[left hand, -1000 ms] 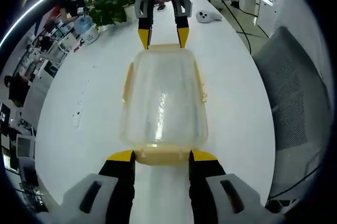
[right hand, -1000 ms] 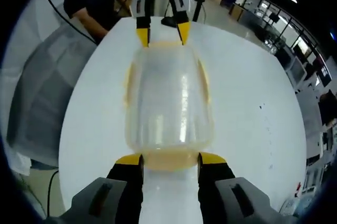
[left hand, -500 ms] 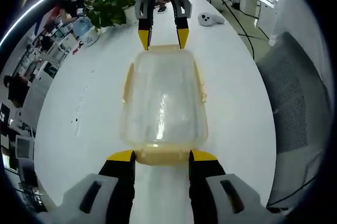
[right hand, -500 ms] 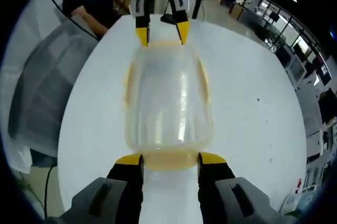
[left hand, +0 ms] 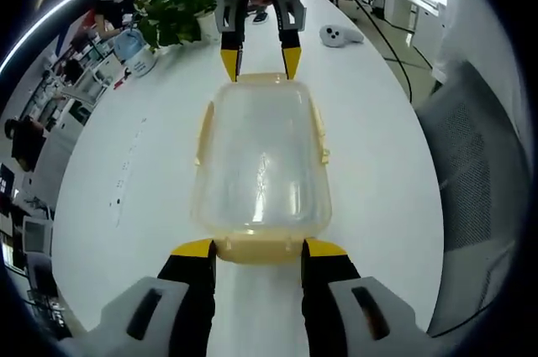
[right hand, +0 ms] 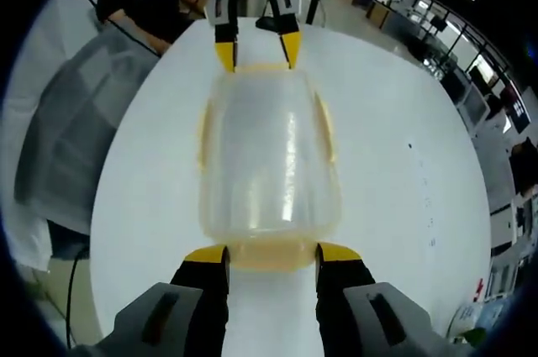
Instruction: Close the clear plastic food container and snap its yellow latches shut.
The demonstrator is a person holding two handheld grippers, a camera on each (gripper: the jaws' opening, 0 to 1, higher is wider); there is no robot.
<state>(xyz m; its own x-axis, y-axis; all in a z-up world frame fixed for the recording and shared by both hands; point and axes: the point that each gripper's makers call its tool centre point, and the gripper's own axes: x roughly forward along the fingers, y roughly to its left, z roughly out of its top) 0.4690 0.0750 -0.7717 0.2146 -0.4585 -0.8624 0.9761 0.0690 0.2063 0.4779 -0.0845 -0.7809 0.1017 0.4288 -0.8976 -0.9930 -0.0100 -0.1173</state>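
Over the last second almost nothing has moved: the clear container [left hand: 261, 164] still lies lid-on at the bench [left hand: 126, 155] centre, the left hand-held gripper [left hand: 250, 248] open astride its 6 o'clock end latch [left hand: 256, 248]. The right hand-held gripper [right hand: 271, 253] stays open likewise astride the opposite end latch [right hand: 271, 254], appearing at 12 o'clock in the left gripper view; I judge the end latches await pressing.

The left gripper [left hand: 258, 248] points forward, its two yellow-tipped jaws spread apart and level with each other. The right gripper [right hand: 271, 254] sits the same way, jaws parted and even. The two face each other head-on: the right gripper [left hand: 258, 55] hangs at the far end in the left gripper view, the left gripper [right hand: 252, 48] likewise in the right gripper view.
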